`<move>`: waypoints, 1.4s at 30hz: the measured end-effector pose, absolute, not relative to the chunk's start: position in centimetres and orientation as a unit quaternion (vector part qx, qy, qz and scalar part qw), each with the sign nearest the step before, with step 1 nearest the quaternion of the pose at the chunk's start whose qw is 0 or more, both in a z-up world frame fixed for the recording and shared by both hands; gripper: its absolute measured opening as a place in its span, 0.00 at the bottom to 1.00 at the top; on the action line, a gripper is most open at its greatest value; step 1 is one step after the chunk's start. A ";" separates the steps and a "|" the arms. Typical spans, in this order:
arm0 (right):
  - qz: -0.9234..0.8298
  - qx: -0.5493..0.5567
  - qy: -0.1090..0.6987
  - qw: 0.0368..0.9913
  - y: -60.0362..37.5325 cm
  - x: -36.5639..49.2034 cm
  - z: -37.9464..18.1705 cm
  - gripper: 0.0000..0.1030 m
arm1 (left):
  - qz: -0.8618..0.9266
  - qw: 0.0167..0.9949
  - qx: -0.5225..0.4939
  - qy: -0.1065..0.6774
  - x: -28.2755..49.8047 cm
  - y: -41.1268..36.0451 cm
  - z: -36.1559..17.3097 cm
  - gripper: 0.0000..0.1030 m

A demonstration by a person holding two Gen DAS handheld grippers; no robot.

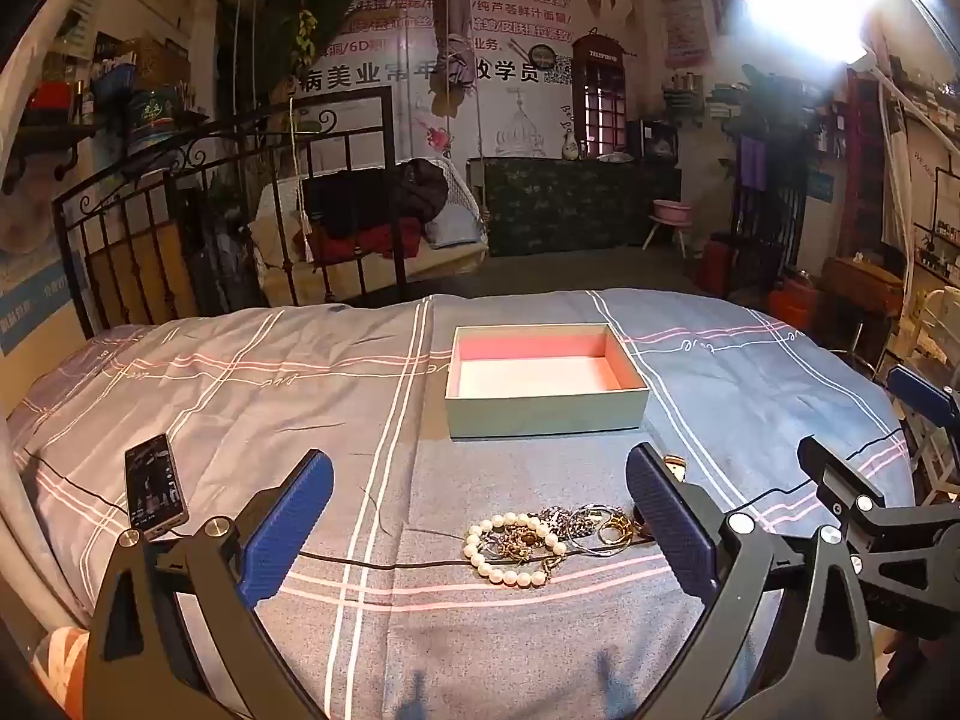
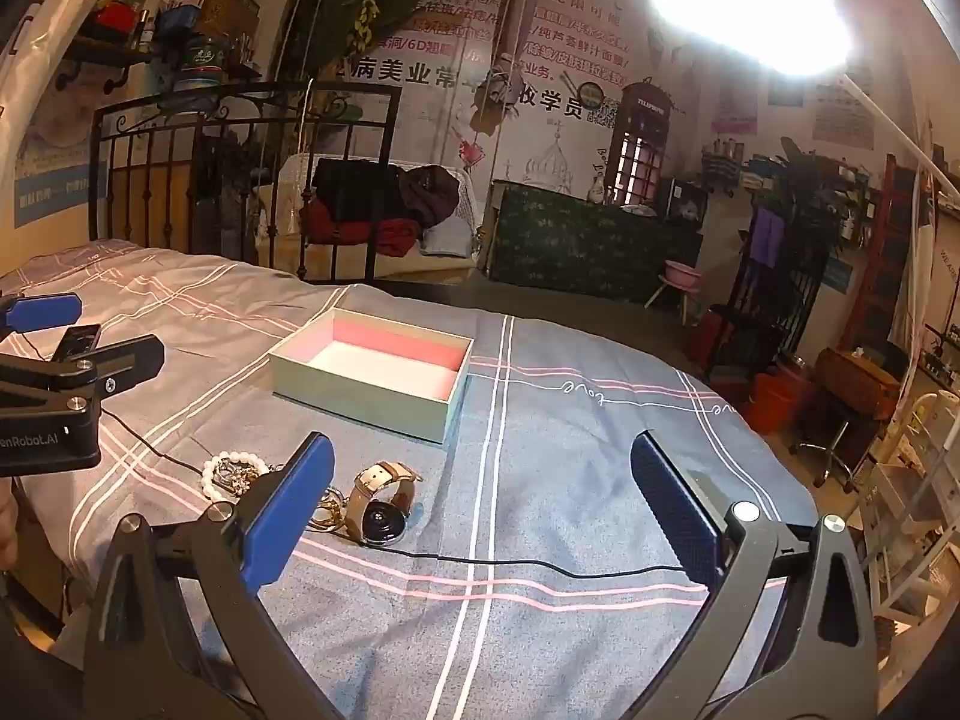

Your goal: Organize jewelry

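Observation:
A pale green box (image 1: 546,414) with a pink and white inside stands open on the bed, also seen in the right wrist view (image 2: 360,399). In front of it lies a jewelry pile: a pearl bracelet (image 1: 510,552), chains and thin bangles (image 1: 594,525). A watch (image 2: 384,507) with a tan strap lies to the right of the pile. My left gripper (image 1: 480,516) is open just short of the pile, nothing between its blue fingers (image 1: 288,528). My right gripper (image 2: 480,516) is open near the watch, holding nothing. Its left finger (image 2: 288,516) hides part of the pile.
A phone (image 1: 153,489) lies on the striped bedsheet (image 1: 240,396) at the left, with a black cable (image 1: 360,564) running across in front of the jewelry. An iron bed frame (image 1: 180,210) stands behind. Each gripper shows at the other view's edge (image 1: 852,414) (image 2: 117,330).

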State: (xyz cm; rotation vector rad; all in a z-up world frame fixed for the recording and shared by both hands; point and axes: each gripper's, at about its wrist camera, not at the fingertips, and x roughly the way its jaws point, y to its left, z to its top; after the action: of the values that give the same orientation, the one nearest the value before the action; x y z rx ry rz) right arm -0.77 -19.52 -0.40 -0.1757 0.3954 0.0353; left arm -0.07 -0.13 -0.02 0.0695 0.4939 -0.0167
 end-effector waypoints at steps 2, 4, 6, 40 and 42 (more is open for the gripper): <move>0.018 -0.086 0.195 0.977 -19.5 -0.7 -0.4 0.95 | -0.012 0.970 0.020 0.243 -0.1 0.2 0.0 0.94; 0.020 -0.085 0.195 0.977 -19.3 -0.6 -0.4 0.95 | -0.012 0.970 0.019 0.244 -0.3 0.3 0.0 0.94; 0.020 -0.085 0.193 0.977 -19.2 -0.5 -0.5 0.95 | -0.011 0.970 0.018 0.244 -0.4 0.6 0.1 0.94; 0.025 -0.084 0.202 0.976 -19.0 -0.3 -1.4 0.95 | -0.013 0.967 0.027 0.254 0.6 0.1 -2.2 0.94; 0.025 -0.084 0.201 0.976 -18.9 -0.3 -1.6 0.95 | -0.014 0.967 0.026 0.254 0.6 0.2 -2.2 0.94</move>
State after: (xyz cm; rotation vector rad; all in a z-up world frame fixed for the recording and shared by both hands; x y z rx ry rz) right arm -0.32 -18.92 -1.55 -0.1701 0.4061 0.0503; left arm 0.62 0.15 -2.21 0.0531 0.5142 -0.0279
